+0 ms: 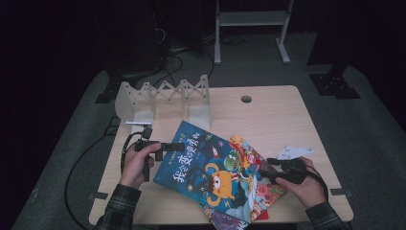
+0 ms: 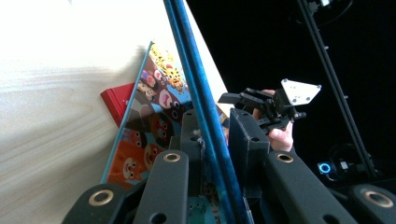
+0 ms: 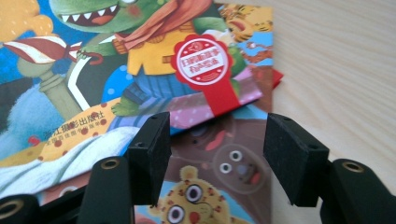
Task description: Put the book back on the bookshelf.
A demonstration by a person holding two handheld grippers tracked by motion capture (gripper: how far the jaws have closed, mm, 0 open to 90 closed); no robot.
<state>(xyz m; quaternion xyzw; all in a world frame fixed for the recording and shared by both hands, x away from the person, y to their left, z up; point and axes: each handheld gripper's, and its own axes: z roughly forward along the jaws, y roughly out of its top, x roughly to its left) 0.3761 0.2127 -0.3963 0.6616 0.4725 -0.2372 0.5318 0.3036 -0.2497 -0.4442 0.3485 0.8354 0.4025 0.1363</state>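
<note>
A blue picture book point(image 1: 206, 167) with an orange monster on its cover tops a loose stack of picture books at the table's front. My left gripper point(image 1: 178, 146) is shut on the book's left edge. In the left gripper view that thin blue edge point(image 2: 201, 107) runs up between the pads point(image 2: 189, 128), tilted off the books below. My right gripper point(image 1: 264, 171) is at the stack's right side with its jaws open. In the right gripper view it point(image 3: 219, 133) hovers over a crocodile cover point(image 3: 140, 60) and an animal-faces cover point(image 3: 210, 186), and nothing is between its pads.
A white folding rack point(image 1: 163, 98) stands at the back left of the wooden table point(image 1: 273, 120), which has a cable hole point(image 1: 246, 99). A red book point(image 2: 114, 100) pokes out beneath the stack. Cables trail off the table's left side.
</note>
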